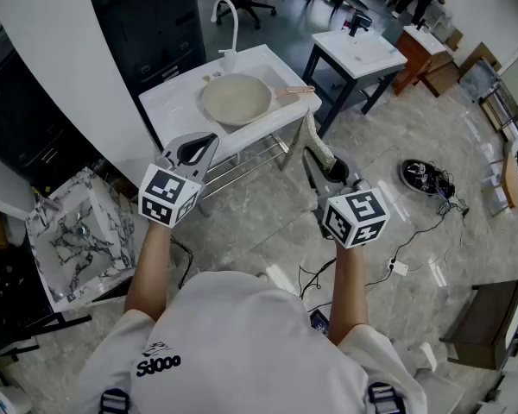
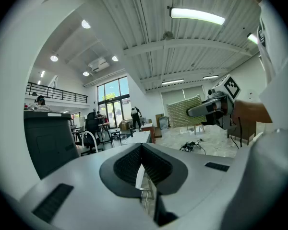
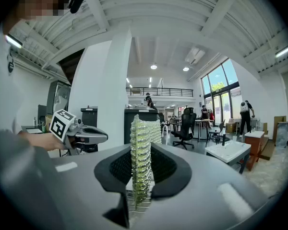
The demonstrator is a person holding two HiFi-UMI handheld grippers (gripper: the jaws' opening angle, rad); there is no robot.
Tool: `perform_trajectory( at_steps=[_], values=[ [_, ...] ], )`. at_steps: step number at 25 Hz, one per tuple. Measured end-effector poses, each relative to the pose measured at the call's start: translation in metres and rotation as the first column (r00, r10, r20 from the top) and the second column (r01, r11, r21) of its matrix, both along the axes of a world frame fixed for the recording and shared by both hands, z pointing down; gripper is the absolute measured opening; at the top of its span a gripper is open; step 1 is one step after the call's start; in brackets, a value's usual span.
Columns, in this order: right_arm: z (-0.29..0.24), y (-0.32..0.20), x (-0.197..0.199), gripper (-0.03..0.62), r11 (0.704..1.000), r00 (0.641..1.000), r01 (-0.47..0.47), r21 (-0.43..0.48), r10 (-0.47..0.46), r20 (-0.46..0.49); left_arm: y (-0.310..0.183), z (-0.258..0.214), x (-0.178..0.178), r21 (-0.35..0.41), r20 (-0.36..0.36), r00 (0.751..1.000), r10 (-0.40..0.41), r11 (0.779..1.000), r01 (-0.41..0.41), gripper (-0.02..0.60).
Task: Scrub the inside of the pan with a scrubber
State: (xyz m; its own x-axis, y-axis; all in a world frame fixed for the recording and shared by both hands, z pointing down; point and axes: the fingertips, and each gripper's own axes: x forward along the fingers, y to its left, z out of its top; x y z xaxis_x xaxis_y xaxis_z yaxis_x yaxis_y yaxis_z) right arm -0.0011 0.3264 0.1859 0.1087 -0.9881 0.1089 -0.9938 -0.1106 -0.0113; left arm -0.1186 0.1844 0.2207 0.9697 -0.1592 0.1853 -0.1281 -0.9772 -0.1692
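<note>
Pan [image 1: 236,99] sits in white sink [image 1: 167,103]; right tool [image 3: 142,169] clamps scrubber [image 3: 142,143].

One pan [image 1: 235,98] in the upper middle, one scrubber [image 1: 318,145], one faucet [image 1: 229,20]. Two grippers: left gripper [image 1: 197,147], right gripper [image 1: 315,164]. Two white tabletops: the near tabletop [image 1: 177,102] and the far tabletop [image 1: 367,54] at upper right. One marbled basin [image 1: 78,231] at left.

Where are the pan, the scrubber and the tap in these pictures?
pan [image 1: 236,99]: head view, middle of its inside.
scrubber [image 3: 141,157]: right gripper view, its upright edge.
tap [image 1: 236,28]: head view, its upright pipe.
</note>
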Motion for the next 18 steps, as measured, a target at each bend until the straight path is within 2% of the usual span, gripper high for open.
perform_trajectory(
  at_steps=[10,18],
  values=[
    [0.004,-0.001,0.006,0.072,1.000,1.000,0.006,0.016,-0.006,0.017,0.004,0.007,0.007,-0.014,0.016,1.000,0.005,1.000,-0.004,0.005],
    [0.011,0.007,0.018,0.072,1.000,0.998,0.020,0.002,-0.020,0.051,0.014,0.013,0.010,-0.025,0.042,0.999,-0.021,0.999,0.022,0.005]
  ],
)
